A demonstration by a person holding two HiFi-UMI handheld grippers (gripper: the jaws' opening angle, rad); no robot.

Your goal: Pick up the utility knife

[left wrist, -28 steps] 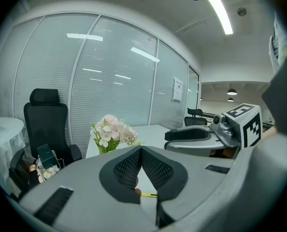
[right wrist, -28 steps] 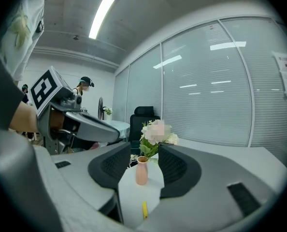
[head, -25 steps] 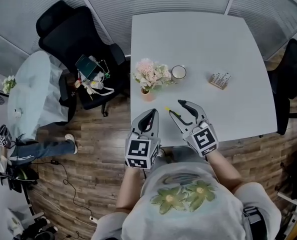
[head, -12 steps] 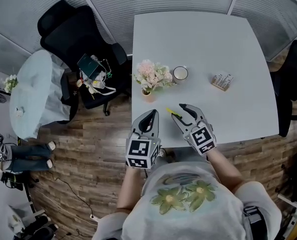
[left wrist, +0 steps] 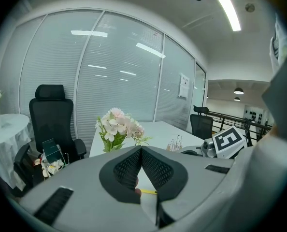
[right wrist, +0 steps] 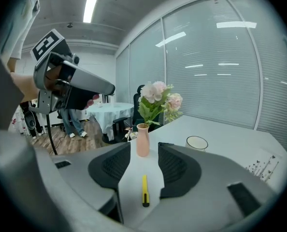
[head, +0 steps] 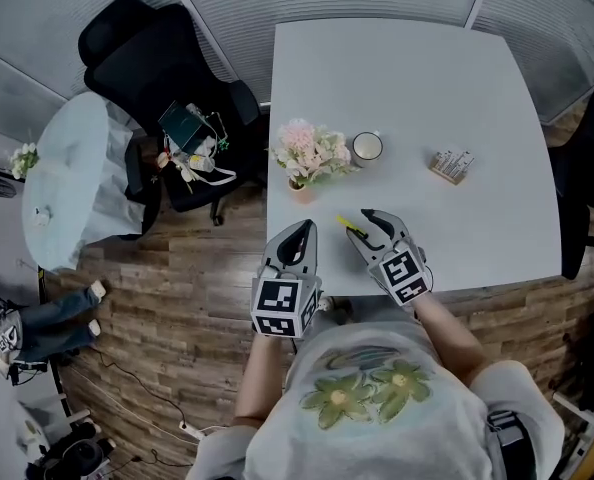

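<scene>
The utility knife [head: 347, 223] is slim and yellow with a black end. It lies flat on the white table [head: 417, 78] near the front edge. In the right gripper view the knife [right wrist: 145, 190] lies lengthwise on the tabletop between the two jaws. My right gripper [head: 360, 226] is open around it and does not touch it [right wrist: 144, 146]. My left gripper [head: 298, 232] hangs at the table's front left corner, shut on nothing [left wrist: 141, 150]. A sliver of the yellow knife [left wrist: 149, 191] shows under its jaws.
A pink vase of flowers [head: 304, 158] stands just beyond the knife, with a white cup [head: 367, 146] to its right and a small box [head: 450, 165] farther right. A black office chair [head: 167, 78] and a round covered table [head: 72, 183] stand left of the table.
My right gripper has crept a little forward over the knife, still open. The left gripper has stayed put. A person at the far left has moved away.
</scene>
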